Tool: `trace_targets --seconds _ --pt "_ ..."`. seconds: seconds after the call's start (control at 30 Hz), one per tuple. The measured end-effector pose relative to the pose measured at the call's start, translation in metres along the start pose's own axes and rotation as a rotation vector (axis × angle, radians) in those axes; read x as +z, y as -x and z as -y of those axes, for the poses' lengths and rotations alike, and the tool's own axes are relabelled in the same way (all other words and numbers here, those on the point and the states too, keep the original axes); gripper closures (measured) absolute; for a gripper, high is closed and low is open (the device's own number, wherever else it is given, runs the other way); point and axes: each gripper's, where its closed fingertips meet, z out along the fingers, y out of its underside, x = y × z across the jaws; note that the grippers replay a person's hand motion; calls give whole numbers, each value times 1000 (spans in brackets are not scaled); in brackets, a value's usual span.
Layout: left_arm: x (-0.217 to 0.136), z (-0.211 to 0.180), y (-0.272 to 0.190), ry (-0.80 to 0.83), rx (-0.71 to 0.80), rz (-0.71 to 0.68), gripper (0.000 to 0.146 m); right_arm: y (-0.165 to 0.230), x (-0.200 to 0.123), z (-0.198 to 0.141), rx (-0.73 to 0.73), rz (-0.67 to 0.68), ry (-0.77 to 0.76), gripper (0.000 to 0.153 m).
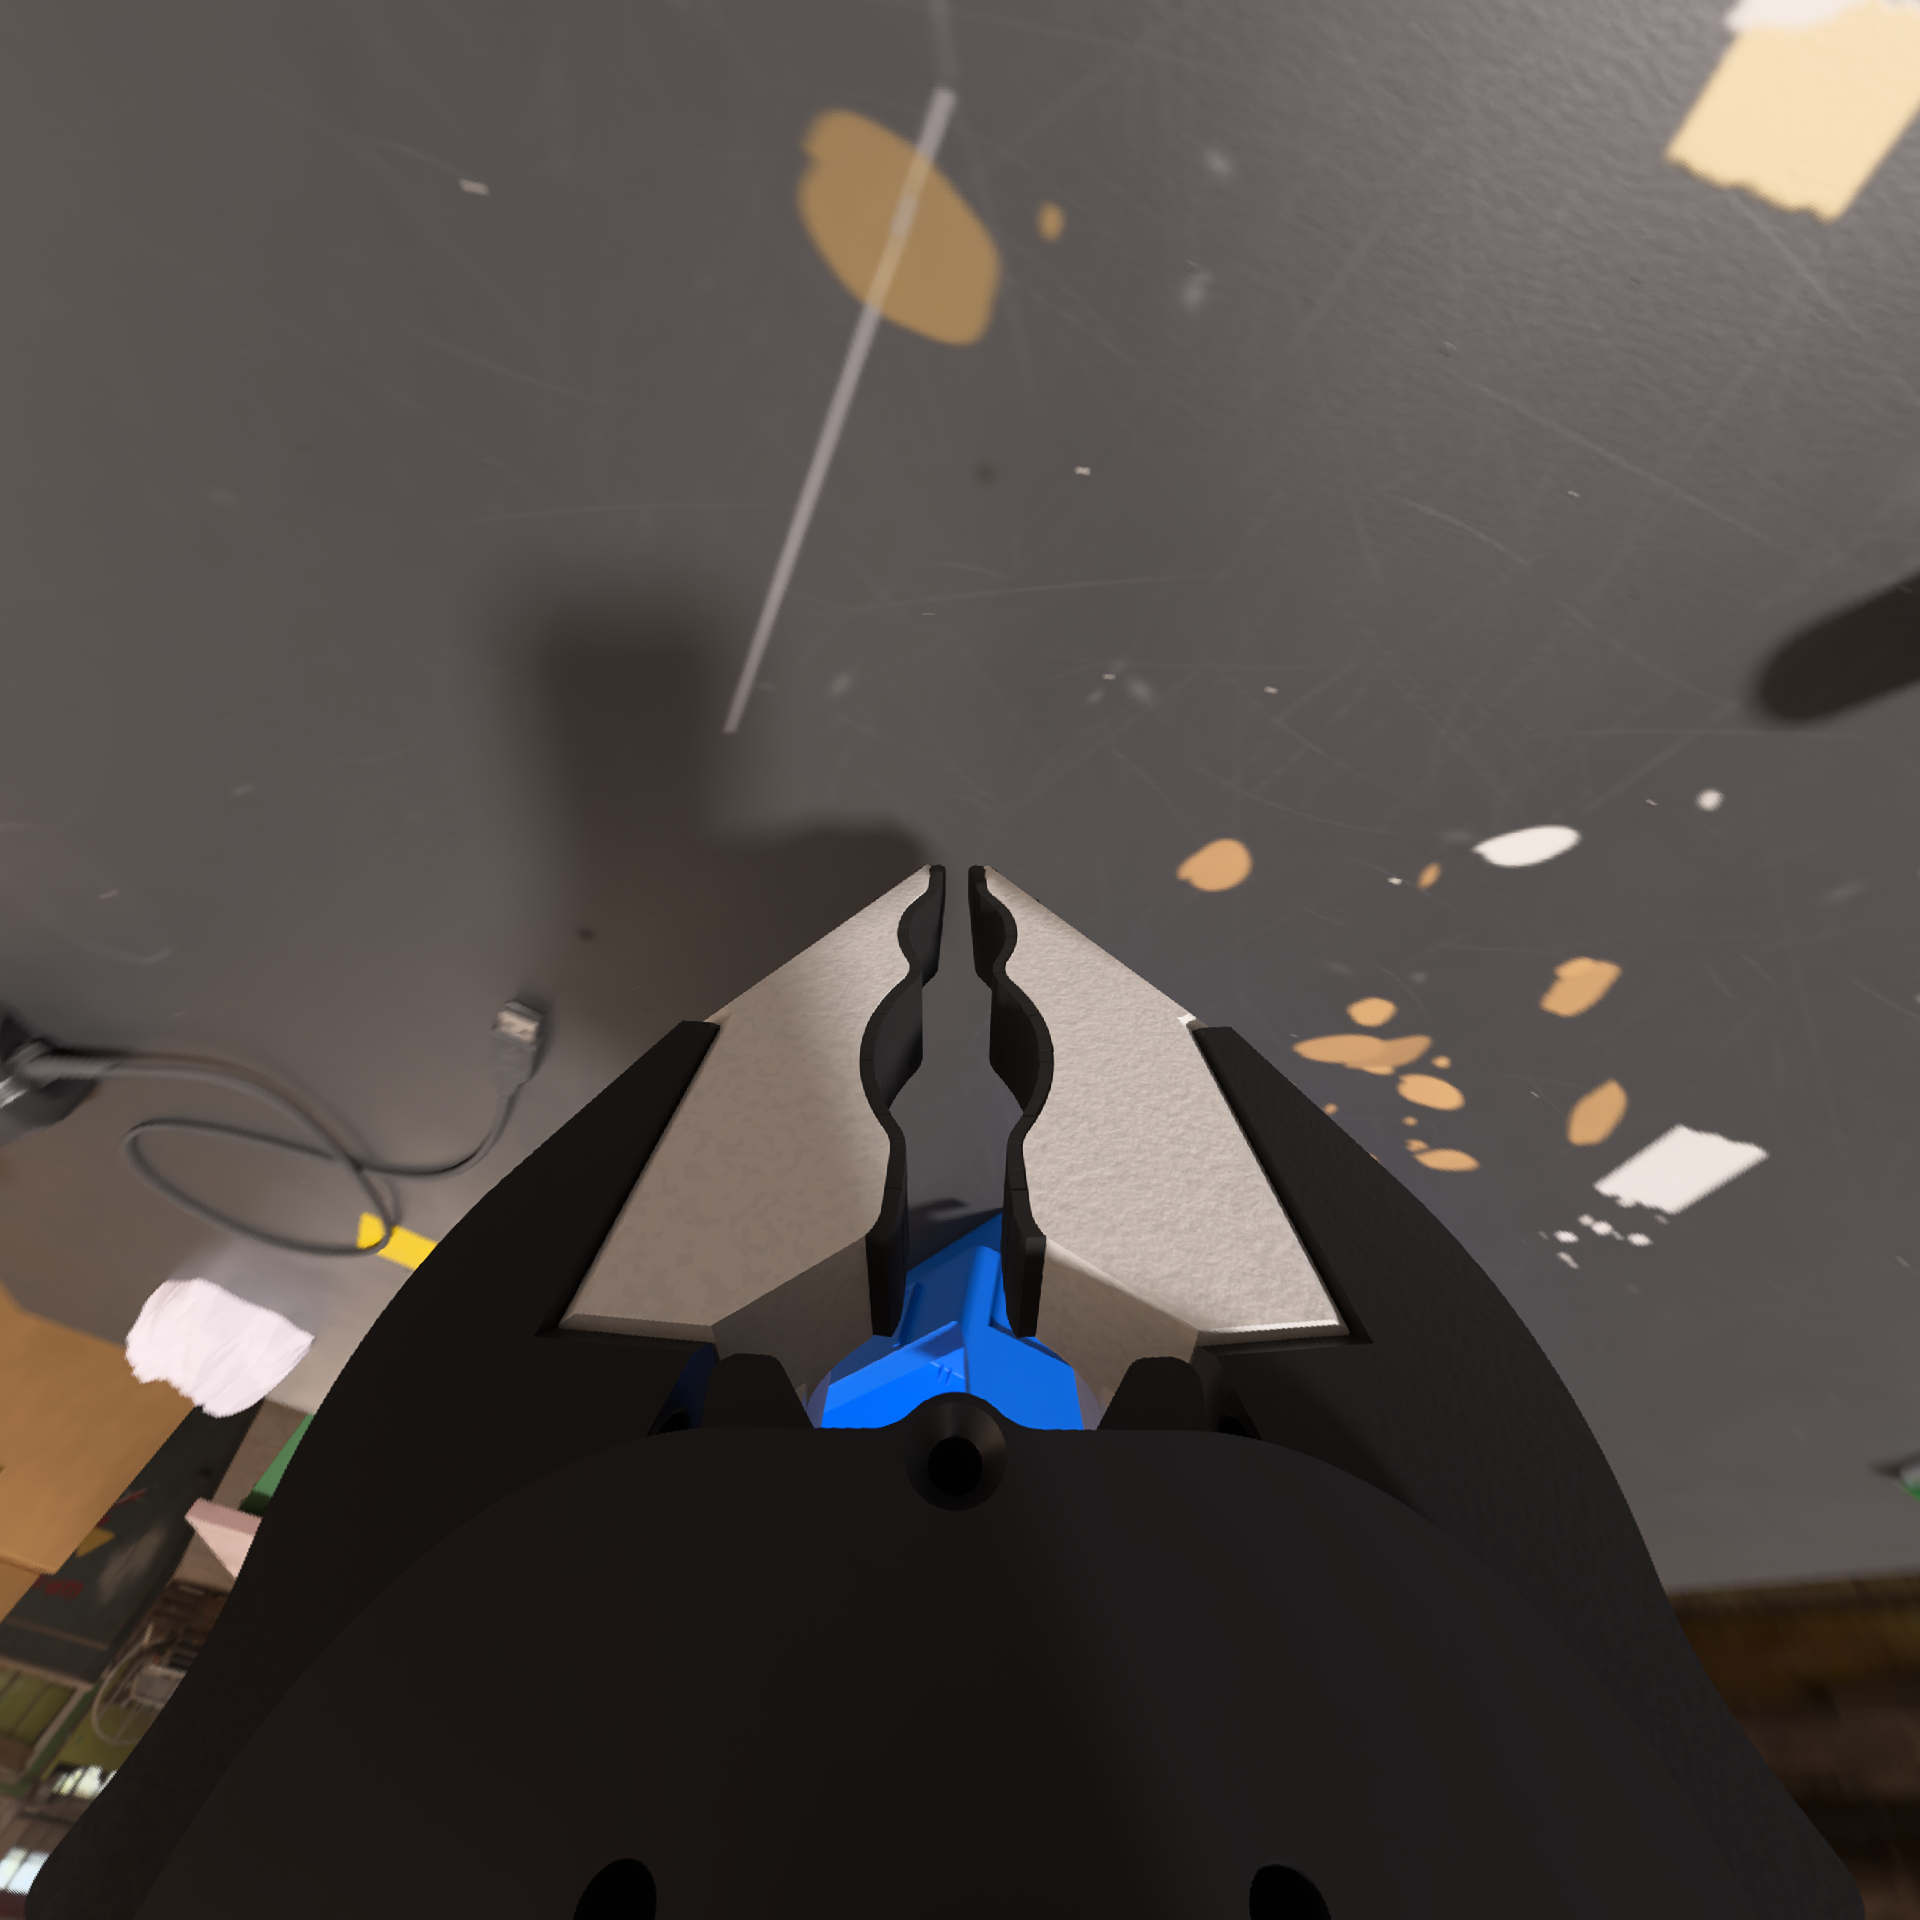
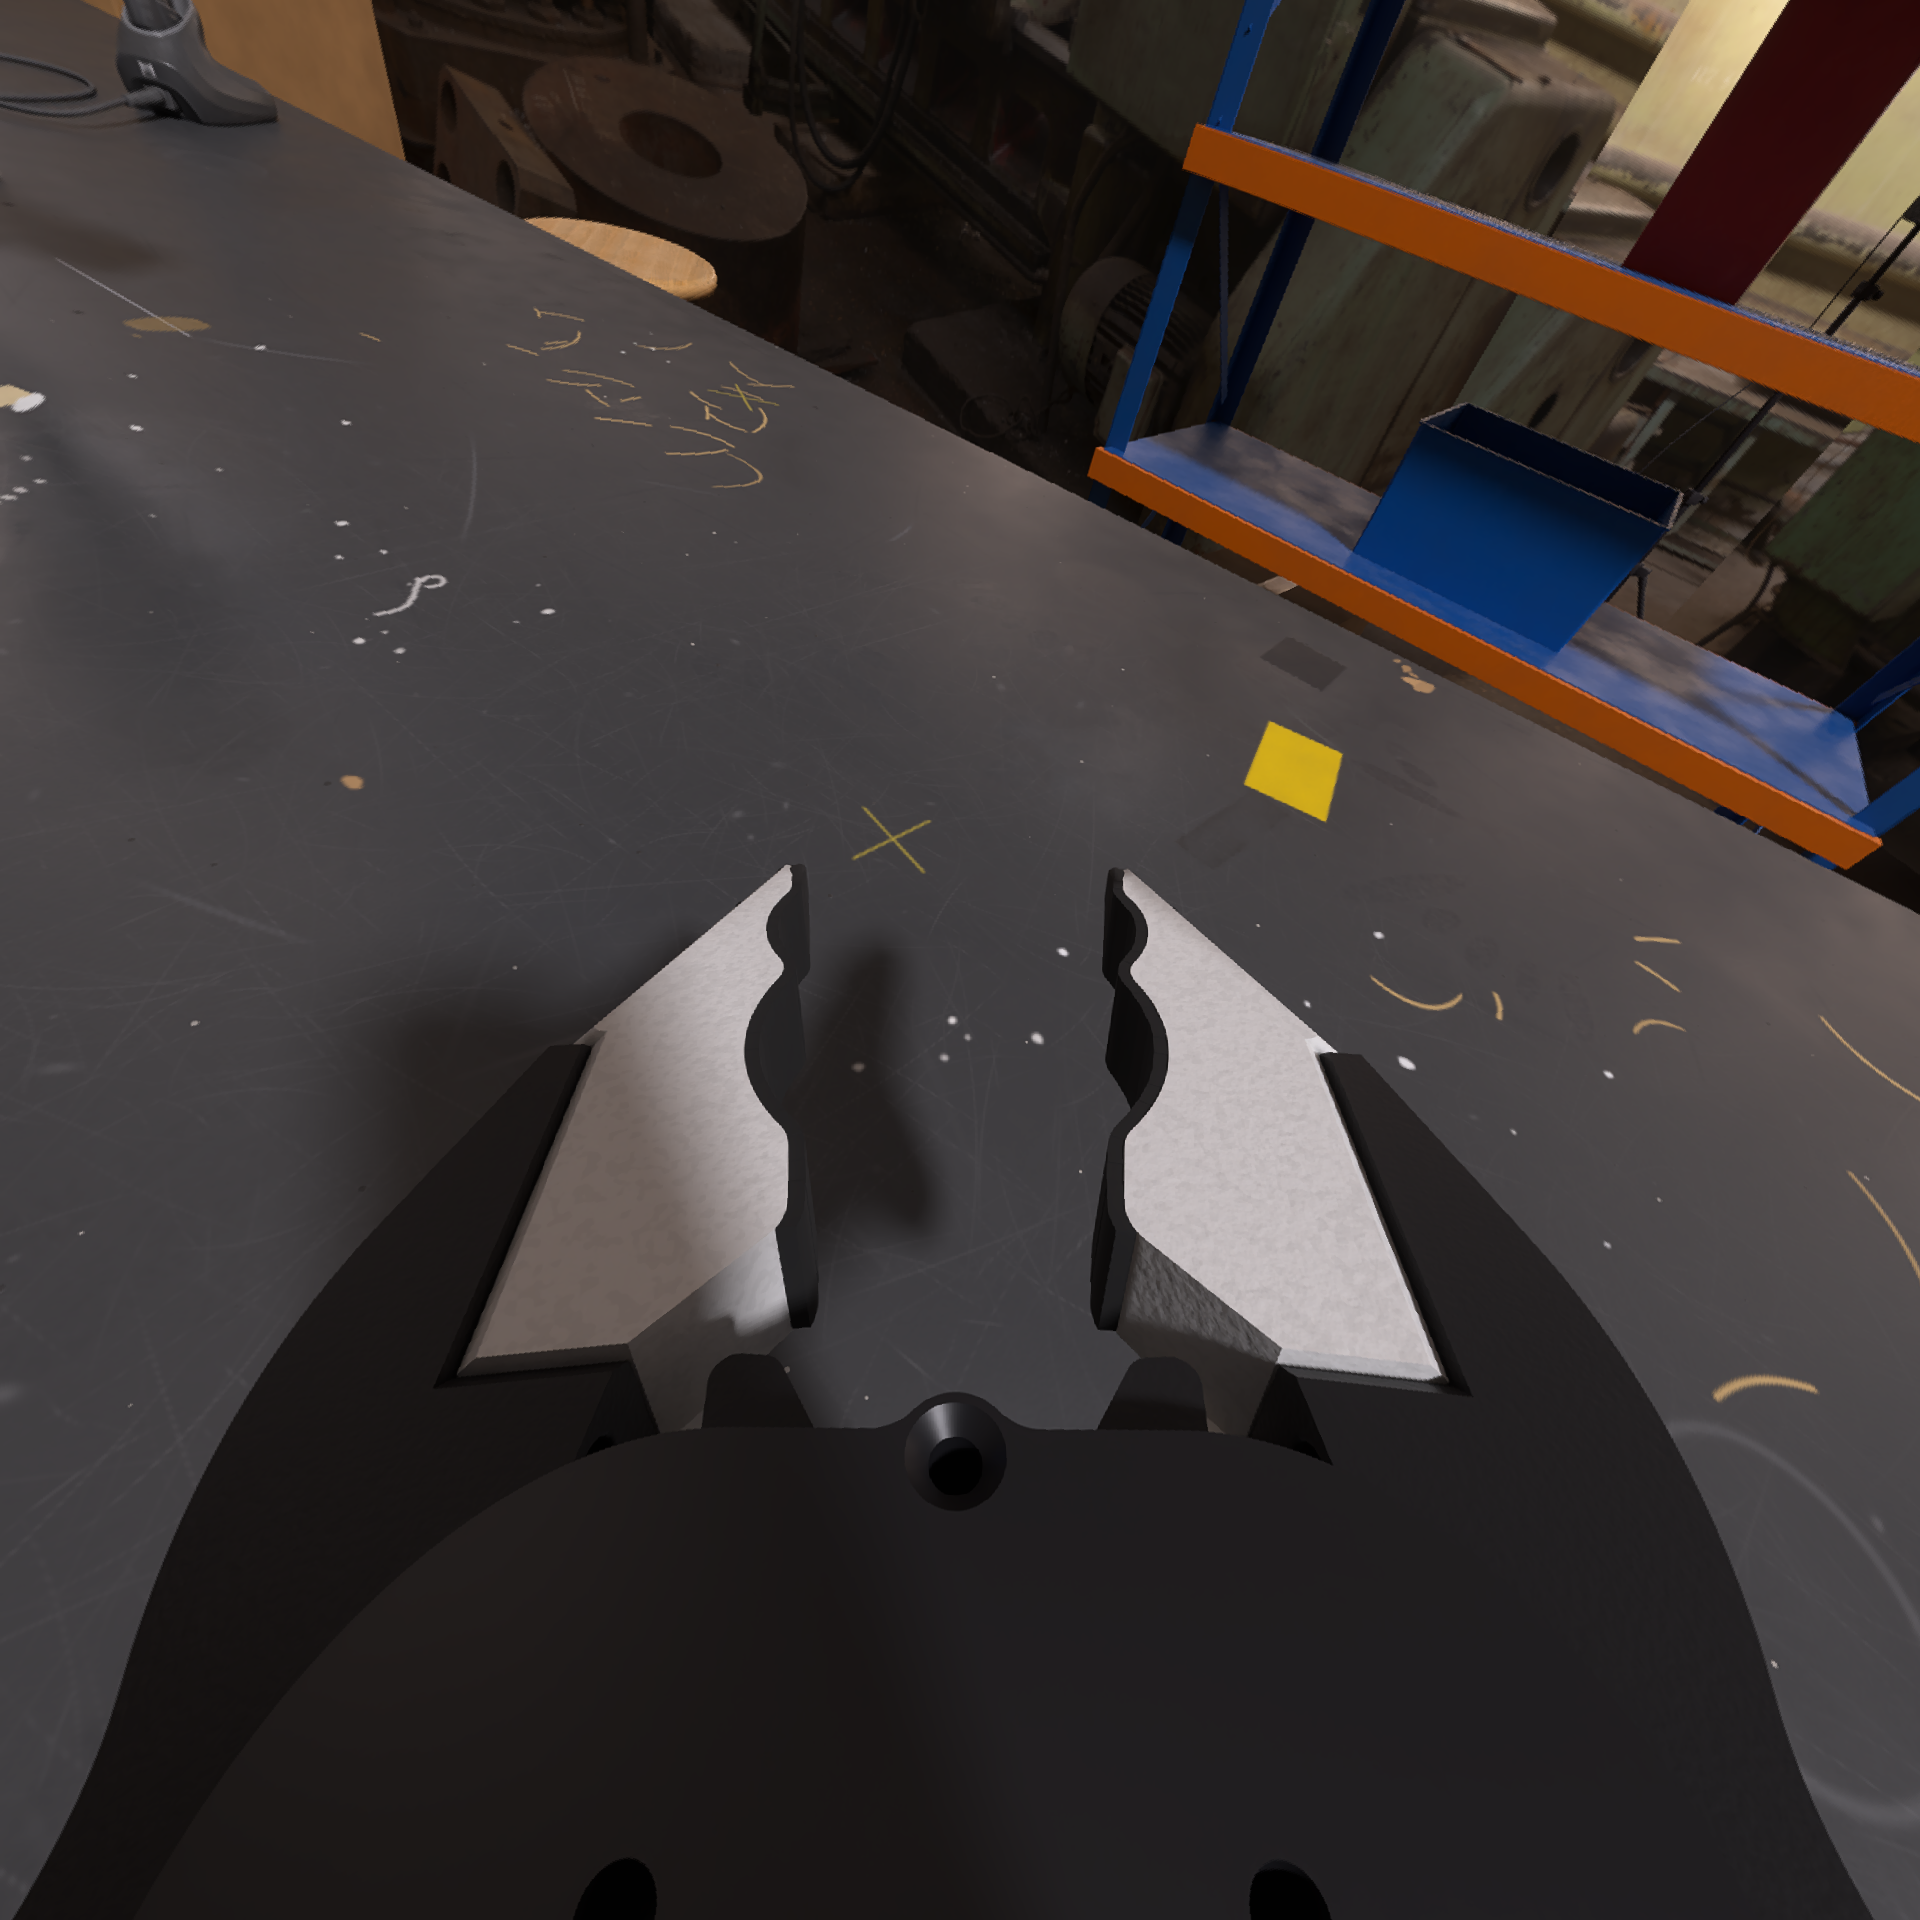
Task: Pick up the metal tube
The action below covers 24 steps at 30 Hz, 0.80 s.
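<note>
The metal tube is a thin, long grey rod lying flat on the dark table. It runs from the far upper middle down toward my left gripper. The left gripper's jaws are shut with only a sliver between the tips, which hang above the table a short way below and right of the tube's near end. A blue part shows between the finger bases; I cannot tell what it is. My right gripper is open and empty over the table. In the right wrist view the tube shows far off at the upper left.
A grey cable with a USB plug, white paper and cardboard lie at the left. The right wrist view shows a yellow square, the table's far edge, a wooden stool, and a blue-and-orange shelf holding a blue bin.
</note>
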Motion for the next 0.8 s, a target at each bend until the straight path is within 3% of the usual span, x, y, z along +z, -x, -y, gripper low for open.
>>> trace_targets --seconds 0.17,0.5,0.63,0.8 --pt "-20 -2 20 -75 -66 135 135 3 3 -1 -4 6 5 96" --pt "-27 -14 13 -103 -107 141 131 6 6 1 -10 15 -2 96" --pt "-25 -10 -8 -111 -90 46 130 5 3 1 -9 10 -5 96" --pt "-43 25 -81 -247 -9 -206 125 3 -2 -1 -2 -4 2 96"
